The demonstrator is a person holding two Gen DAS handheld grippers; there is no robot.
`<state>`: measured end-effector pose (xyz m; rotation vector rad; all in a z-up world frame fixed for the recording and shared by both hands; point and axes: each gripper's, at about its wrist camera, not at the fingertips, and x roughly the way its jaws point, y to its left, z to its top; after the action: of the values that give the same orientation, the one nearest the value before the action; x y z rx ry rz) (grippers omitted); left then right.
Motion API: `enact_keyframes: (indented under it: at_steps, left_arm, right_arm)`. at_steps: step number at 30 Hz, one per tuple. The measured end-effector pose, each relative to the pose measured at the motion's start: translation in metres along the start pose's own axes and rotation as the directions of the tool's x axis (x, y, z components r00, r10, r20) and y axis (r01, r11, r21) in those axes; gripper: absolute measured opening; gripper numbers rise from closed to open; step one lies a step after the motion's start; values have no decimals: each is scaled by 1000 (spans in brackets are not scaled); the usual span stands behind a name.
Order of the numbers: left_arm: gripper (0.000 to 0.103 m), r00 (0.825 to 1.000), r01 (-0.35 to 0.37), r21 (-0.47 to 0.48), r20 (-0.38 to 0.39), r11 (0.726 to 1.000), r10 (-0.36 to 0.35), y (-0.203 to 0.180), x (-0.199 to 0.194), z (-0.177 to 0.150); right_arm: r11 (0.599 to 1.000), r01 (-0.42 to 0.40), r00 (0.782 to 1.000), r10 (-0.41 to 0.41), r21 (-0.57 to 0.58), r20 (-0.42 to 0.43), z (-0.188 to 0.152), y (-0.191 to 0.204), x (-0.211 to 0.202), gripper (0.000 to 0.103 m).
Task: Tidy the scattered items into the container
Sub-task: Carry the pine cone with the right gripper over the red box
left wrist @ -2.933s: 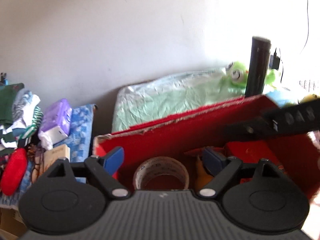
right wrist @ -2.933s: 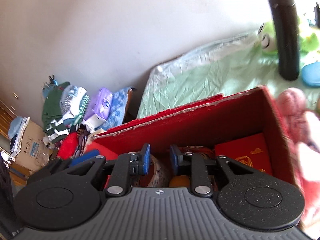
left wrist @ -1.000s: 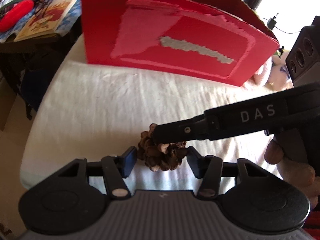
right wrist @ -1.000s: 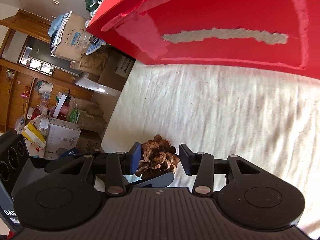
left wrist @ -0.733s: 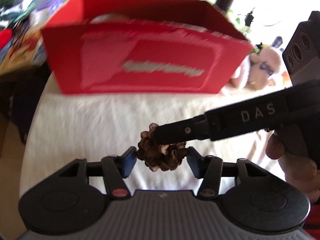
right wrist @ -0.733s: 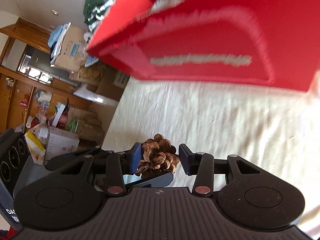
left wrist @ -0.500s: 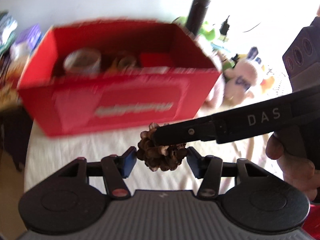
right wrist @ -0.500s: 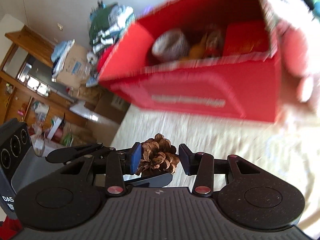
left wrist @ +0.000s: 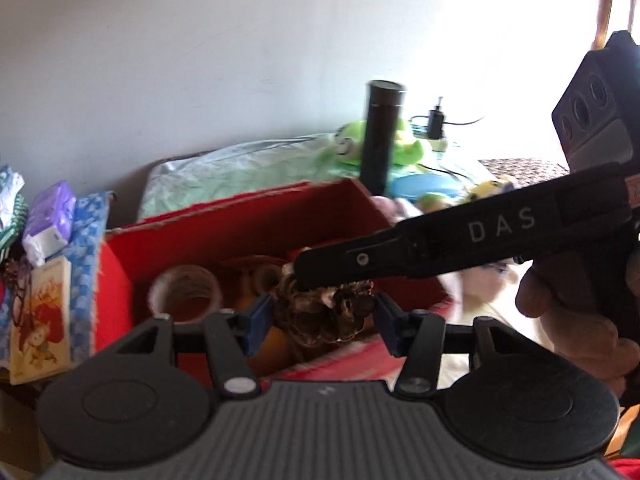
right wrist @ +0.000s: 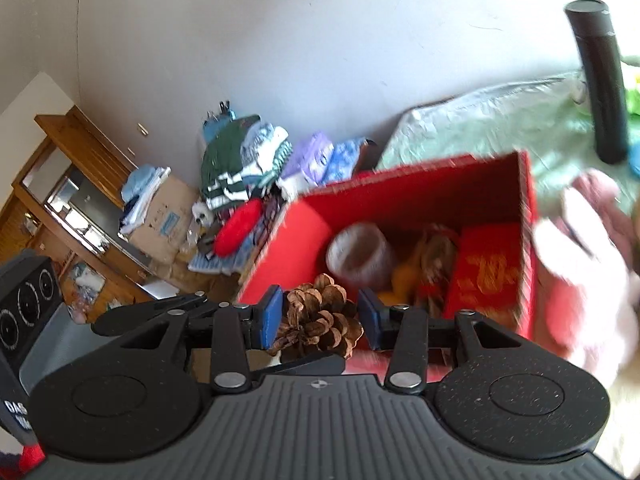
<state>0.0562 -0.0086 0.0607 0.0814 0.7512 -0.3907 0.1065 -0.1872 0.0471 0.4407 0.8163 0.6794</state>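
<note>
Both my tongs, left gripper (left wrist: 324, 322) and right gripper (right wrist: 318, 318), pinch pine cone (right wrist: 318, 320) over red box (right wrist: 400, 200). Next, I judge: lower, spread both.

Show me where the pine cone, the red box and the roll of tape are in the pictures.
pine cone (right wrist: 318, 320): right wrist view, middle of its scales.
red box (right wrist: 420, 204): right wrist view, inner back wall.
roll of tape (left wrist: 185, 289): left wrist view, its upper rim.
</note>
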Motion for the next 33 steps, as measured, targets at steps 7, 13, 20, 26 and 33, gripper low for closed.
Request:
enact_keyframes:
  at_steps: [7, 13, 20, 26, 33]
  left_arm:
    - [55, 994, -39, -63, -109, 997, 32, 52, 43, 3]
    - [55, 972, -73, -113, -232, 991, 45, 87, 70, -6]
    - [56, 931, -130, -110, -356, 985, 83, 103, 98, -18]
    - [56, 898, -159, -97, -429, 982, 103, 107, 124, -21]
    - [56, 889, -172, -102, -445, 980, 110, 109, 128, -22]
  right_arm:
    - [998, -8, 995, 14, 55, -103, 21, -11, 61, 45]
    - [994, 21, 965, 8, 107, -261, 33, -17, 110, 44]
    - [992, 31, 899, 25, 119, -438, 31, -27, 152, 41]
    - [993, 42, 871, 17, 109, -491, 28, -36, 163, 42]
    - [998, 45, 858, -20, 37, -512, 21, -28, 163, 46]
